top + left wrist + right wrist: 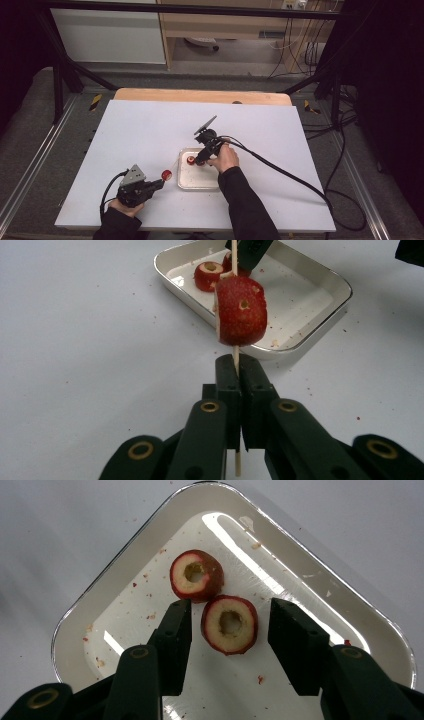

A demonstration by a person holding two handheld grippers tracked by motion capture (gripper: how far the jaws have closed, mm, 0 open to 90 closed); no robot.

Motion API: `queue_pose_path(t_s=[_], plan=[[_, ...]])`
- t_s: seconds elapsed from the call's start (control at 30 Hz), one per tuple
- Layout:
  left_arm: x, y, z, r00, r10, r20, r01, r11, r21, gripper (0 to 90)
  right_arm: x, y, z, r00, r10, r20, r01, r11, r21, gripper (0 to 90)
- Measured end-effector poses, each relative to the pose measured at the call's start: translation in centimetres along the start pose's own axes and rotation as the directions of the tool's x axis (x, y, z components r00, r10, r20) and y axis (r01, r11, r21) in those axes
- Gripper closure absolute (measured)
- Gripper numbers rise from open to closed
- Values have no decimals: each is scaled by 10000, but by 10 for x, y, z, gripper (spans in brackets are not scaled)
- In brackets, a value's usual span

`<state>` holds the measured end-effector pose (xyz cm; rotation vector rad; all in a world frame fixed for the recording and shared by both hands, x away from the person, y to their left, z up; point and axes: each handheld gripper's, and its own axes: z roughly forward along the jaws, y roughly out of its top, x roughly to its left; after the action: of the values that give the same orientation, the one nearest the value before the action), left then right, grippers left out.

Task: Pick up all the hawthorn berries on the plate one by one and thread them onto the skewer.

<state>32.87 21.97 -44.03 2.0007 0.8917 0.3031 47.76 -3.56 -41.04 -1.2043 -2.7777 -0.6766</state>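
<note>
A shallow metal tray (186, 181) (320, 320) (90, 625) sits on the white table and holds two red fruit slices with hollow centres. My right gripper (200, 161) (229, 630) hovers open over the tray, its jaws either side of the nearer slice (230, 624) without touching it. The other slice (196, 575) (208, 275) lies just beyond. My left gripper (159, 183) (239, 390) is shut on a thin wooden skewer (235, 356), left of the tray. A red fruit piece (166, 174) (241, 310) is threaded on that skewer above the jaws.
Red crumbs speckle the tray floor and the white table (150, 135) around it. A black cable (280, 172) trails from my right gripper off to the right. A wooden strip (200, 95) borders the table's far edge.
</note>
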Motion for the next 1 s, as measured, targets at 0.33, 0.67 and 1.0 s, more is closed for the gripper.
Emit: queue_pose_path(t_s=[0.33,0.67,1.0], plan=[[0,0,0,10000,31,-14,-31,10000,49,881,-2,1,4,9996,240,-116,-239,9997,91,575],[0,0,0,10000,52,-26,-52,10000,41,881,-1,1,5,9983,551,-208,-550,9985,50,615],[-1,0,0,10000,58,-42,-58,10000,28,882,5,-3,-14,9982,492,-338,-503,9982,-323,621]])
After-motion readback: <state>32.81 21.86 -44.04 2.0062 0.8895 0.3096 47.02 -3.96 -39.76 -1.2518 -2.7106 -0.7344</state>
